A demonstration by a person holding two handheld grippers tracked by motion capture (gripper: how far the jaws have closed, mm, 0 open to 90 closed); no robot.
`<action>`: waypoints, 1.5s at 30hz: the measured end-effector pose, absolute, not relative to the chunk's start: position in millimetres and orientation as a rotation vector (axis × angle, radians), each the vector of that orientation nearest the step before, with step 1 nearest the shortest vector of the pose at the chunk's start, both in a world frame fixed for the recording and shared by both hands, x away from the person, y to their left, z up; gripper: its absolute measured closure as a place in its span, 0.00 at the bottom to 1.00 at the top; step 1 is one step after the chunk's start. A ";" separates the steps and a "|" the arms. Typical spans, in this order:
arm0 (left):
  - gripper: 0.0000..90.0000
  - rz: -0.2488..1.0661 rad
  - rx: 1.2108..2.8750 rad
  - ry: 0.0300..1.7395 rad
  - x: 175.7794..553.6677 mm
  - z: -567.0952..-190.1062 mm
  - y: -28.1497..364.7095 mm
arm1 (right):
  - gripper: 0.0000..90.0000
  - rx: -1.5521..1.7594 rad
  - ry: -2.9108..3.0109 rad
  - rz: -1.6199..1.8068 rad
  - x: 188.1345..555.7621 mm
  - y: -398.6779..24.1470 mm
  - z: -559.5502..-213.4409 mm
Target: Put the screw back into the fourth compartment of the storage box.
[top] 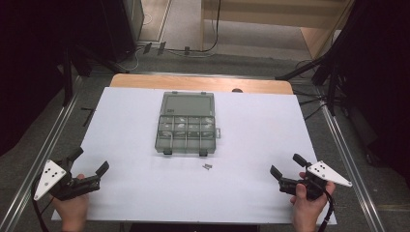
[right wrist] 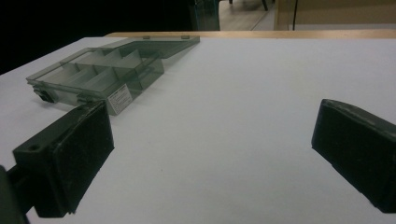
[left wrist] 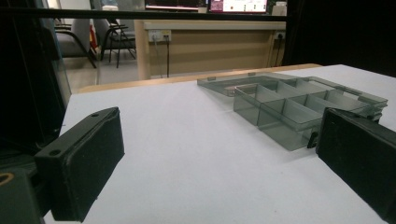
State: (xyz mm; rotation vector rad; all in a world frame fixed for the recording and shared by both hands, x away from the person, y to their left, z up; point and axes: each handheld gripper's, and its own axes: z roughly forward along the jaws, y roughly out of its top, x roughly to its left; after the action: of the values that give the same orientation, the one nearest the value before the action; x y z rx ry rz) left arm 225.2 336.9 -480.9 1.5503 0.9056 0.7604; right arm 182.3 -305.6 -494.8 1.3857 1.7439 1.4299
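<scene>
A clear grey compartment box (top: 186,126) lies open in the middle of the white table (top: 135,193), its lid folded flat toward the far edge. Two small dark screws (top: 207,166) rest on the table just in front of the box. At the near left corner a hand holds my left gripper (top: 89,162), open and with nothing between its jaws. My right gripper (top: 286,165) is at the near right, also open and holding nothing. The box (left wrist: 299,109) lies ahead and to the right in the left gripper view. In the right gripper view the box (right wrist: 100,74) sits to the upper left.
A wooden strip (top: 200,83) runs along the table's far edge. Metal rails (top: 348,159) flank the table on both sides. Dark stands and cables crowd the floor beyond. A wooden counter (left wrist: 210,44) and chairs stand farther back.
</scene>
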 end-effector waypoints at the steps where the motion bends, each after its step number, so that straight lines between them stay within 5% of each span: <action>1: 0.01 0.760 1.550 0.907 225.3 -481.0 337.0 | 0.00 1.387 1.746 1.429 183.0 -305.8 -495.4; 24: 0.01 0.752 1.558 0.904 224.4 -482.3 334.9 | 0.04 1.275 1.904 1.414 204.6 -258.1 -462.9; 45: 0.01 0.748 1.554 0.902 223.7 -482.0 336.7 | 0.43 1.210 2.043 1.329 236.9 -198.0 -448.0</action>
State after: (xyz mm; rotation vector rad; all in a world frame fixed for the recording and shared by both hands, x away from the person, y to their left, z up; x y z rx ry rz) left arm 223.7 336.7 -482.0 1.5537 0.9018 0.7478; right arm 236.9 -198.0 -448.0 1.2098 2.0426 1.3293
